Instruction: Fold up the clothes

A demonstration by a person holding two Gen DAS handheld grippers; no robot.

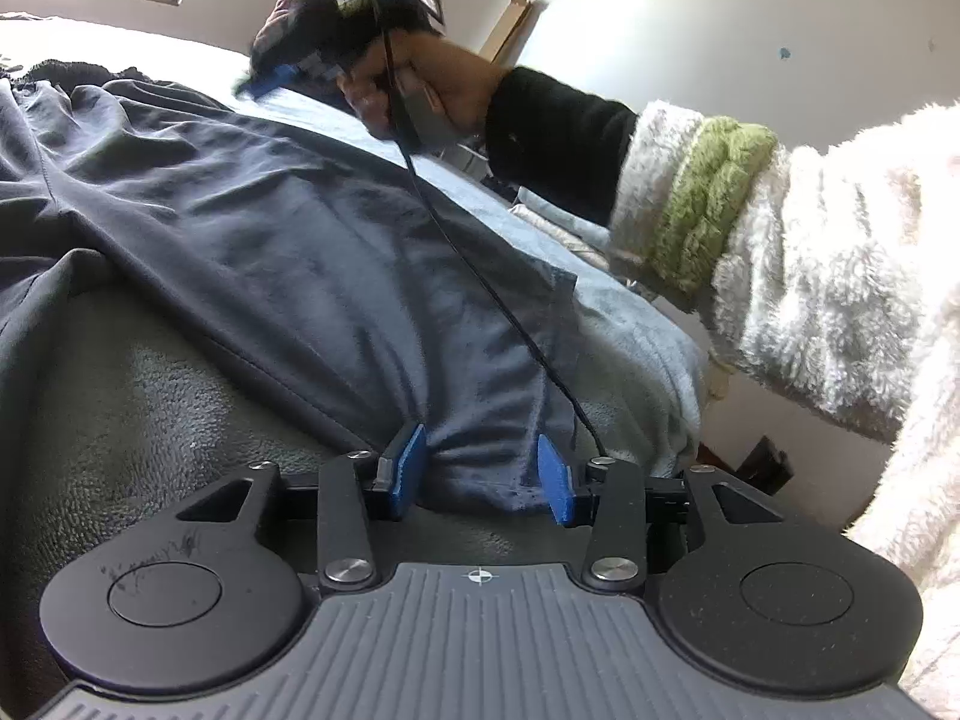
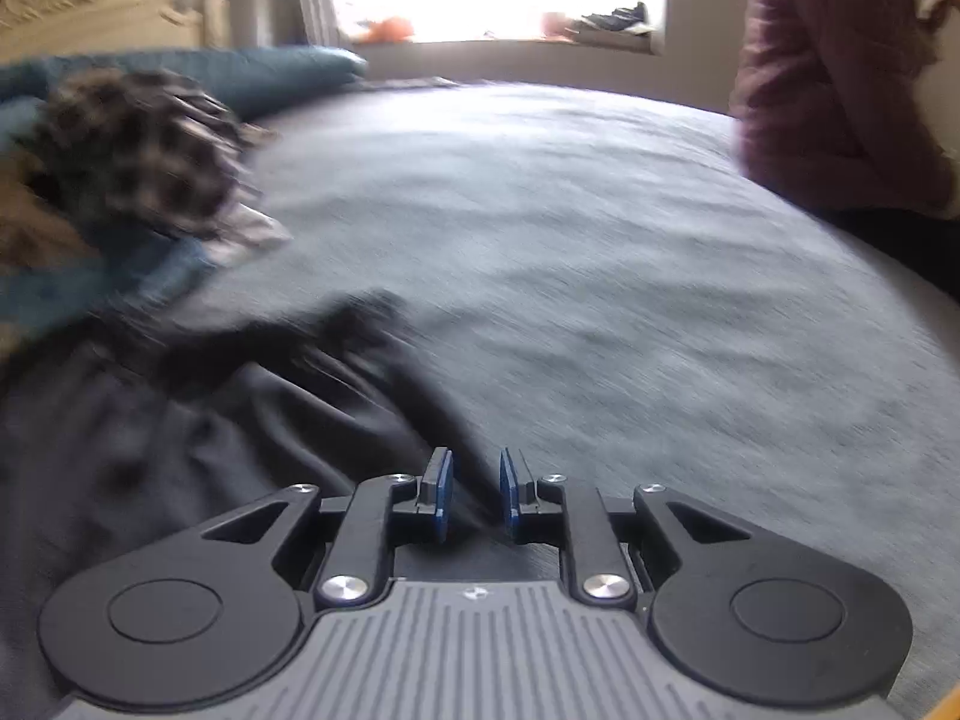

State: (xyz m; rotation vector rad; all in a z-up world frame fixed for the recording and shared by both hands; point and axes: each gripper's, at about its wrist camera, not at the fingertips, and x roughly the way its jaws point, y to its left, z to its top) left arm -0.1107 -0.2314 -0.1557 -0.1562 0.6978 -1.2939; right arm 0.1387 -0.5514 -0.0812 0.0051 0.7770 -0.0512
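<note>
Trousers, dark grey, lie spread along the bed, and the biggest risk is losing the hem end you have bunched at the left gripper. Its jaws stand apart with cloth gathered between the blue pads; I cannot tell whether the pads press the fabric or merely flank it. If you lift on that, the cloth may slide out, or only the top layer may come up and leave the under layer behind, giving a crooked fold.

A black cable runs from your other hand down across the cloth to just right of the left jaws. It could catch in the fold or get pinched if you close there.

In the right wrist view everything is smeared by motion, so a closing move there would be poorly aimed. The right gripper has its jaws open with a narrow gap, and I see nothing held in it. Dark cloth of the trousers lies just ahead and to the left of those jaws, its edge running up to the gap; bare bed lies ahead and to the right. Close now and you may nip the bedcover along with the garment.

A checked garment sits well ahead and left of the right jaws, clear of the trousers.

Seen from the left jaws, the trousers stretch away ahead and leftward, one seam running diagonally, the fabric wrinkled rather than flat.
</note>
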